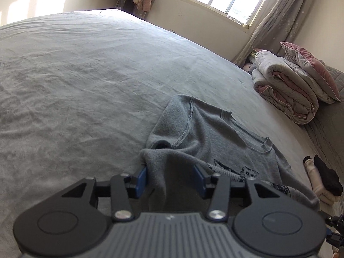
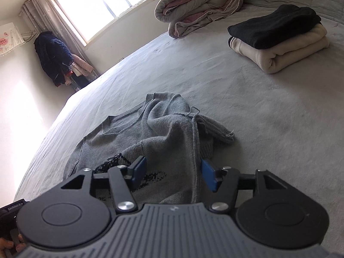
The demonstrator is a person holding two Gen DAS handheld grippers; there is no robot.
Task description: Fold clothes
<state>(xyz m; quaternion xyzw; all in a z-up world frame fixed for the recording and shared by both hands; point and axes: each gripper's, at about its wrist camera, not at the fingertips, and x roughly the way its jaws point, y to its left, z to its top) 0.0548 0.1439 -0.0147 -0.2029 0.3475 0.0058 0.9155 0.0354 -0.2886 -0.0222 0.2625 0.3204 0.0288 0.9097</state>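
Observation:
A grey knit sweater point(image 1: 215, 142) with a dark pattern on its chest lies crumpled on the grey bed sheet point(image 1: 86, 86), neckline toward the window. My left gripper point(image 1: 171, 178) is open, and a raised bunch of the sweater's sleeve side sits between its blue pads point(image 1: 142, 180). In the right wrist view the same sweater point(image 2: 133, 137) is rumpled, with one sleeve twisted off to the right. My right gripper point(image 2: 174, 173) is open over the sweater's side seam, its blue pads point(image 2: 209, 176) wide apart with fabric lying between them.
A folded stack of black and cream garments point(image 2: 279, 36) rests on the bed sheet point(image 2: 258, 118) to the right. A rolled duvet point(image 2: 197, 6) and a pink pillow point(image 1: 311, 71) sit near the headboard. Coats point(image 2: 53, 58) hang in the corner by the window. A hand point(image 2: 8, 243) shows at the lower left.

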